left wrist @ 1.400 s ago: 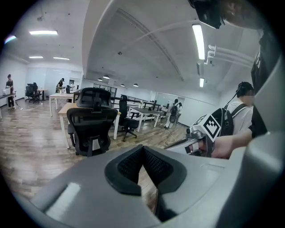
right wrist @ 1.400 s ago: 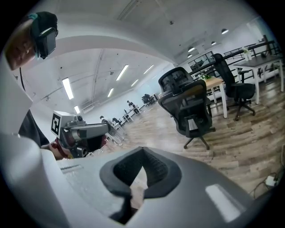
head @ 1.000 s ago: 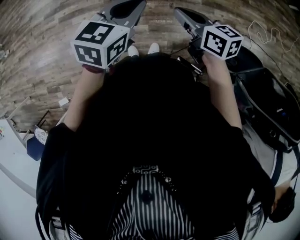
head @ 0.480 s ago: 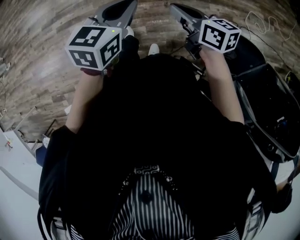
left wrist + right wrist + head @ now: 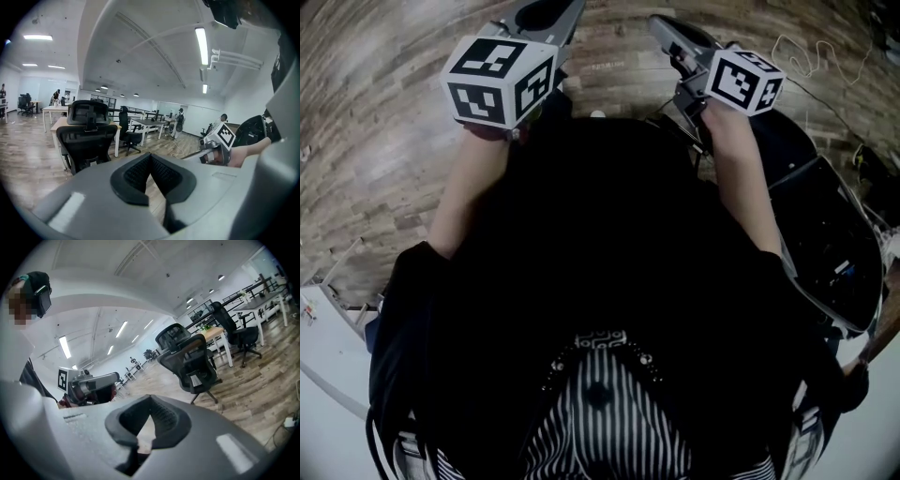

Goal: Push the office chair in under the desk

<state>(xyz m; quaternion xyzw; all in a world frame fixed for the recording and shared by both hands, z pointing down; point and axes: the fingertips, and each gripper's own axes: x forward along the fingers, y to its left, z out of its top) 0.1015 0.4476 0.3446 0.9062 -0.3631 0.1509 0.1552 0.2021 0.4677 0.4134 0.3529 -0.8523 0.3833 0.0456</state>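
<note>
Both grippers are raised in front of my chest, shut and holding nothing. The left gripper (image 5: 548, 13) has its marker cube (image 5: 501, 80) at the upper left, and its jaws (image 5: 151, 156) point across the room at a black office chair with a headrest (image 5: 87, 138) that stands before a light desk (image 5: 60, 123). In the right gripper view the shut jaws of the right gripper (image 5: 150, 400) face a black mesh office chair (image 5: 190, 363) beside a wooden-topped desk (image 5: 216, 333). Another black office chair (image 5: 828, 246) stands close at my right.
Wood-plank floor (image 5: 375, 141) lies all round. A loose white cable (image 5: 811, 56) curls on it at the upper right. A white surface edge (image 5: 319, 394) shows at the lower left. Further desks, chairs and standing people (image 5: 179, 123) fill the far room.
The view has swung: the chair at my right has slid lower and rightward, and the white surface at the lower left has shrunk. Both grippers stay raised and shut.
</note>
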